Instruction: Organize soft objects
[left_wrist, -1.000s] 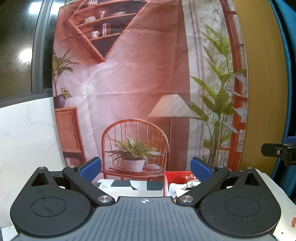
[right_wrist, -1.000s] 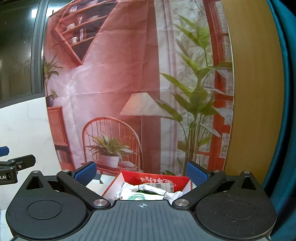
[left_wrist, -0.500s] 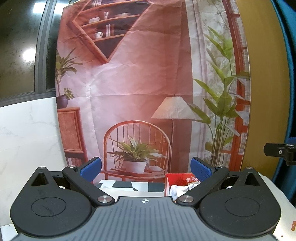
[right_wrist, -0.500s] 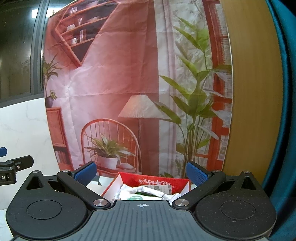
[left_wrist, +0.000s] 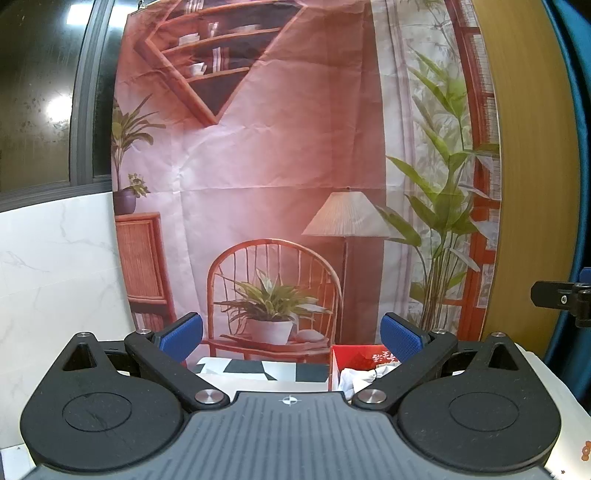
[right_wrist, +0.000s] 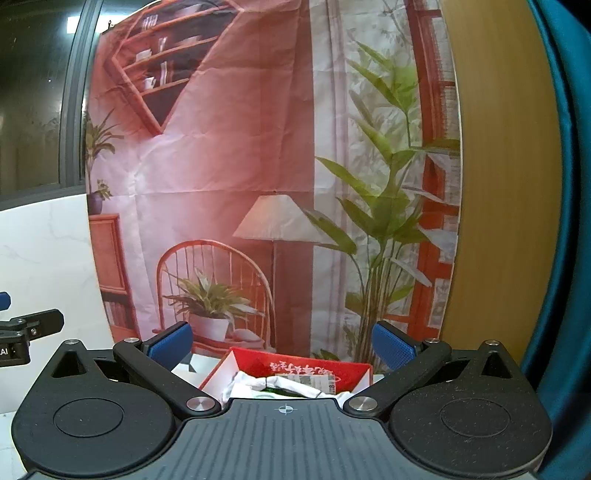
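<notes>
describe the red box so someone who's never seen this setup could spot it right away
Start at the big printed backdrop of a pink room with a chair and lamp. At its foot, on the white surface, stands the red box, just ahead of the open right gripper. It is the only bright red container, with white lettering inside its far wall and crumpled white cloth inside.

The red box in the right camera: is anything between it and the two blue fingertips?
No. In the right wrist view the open right gripper holds nothing, and the red box of white cloth lies beyond it.
</notes>
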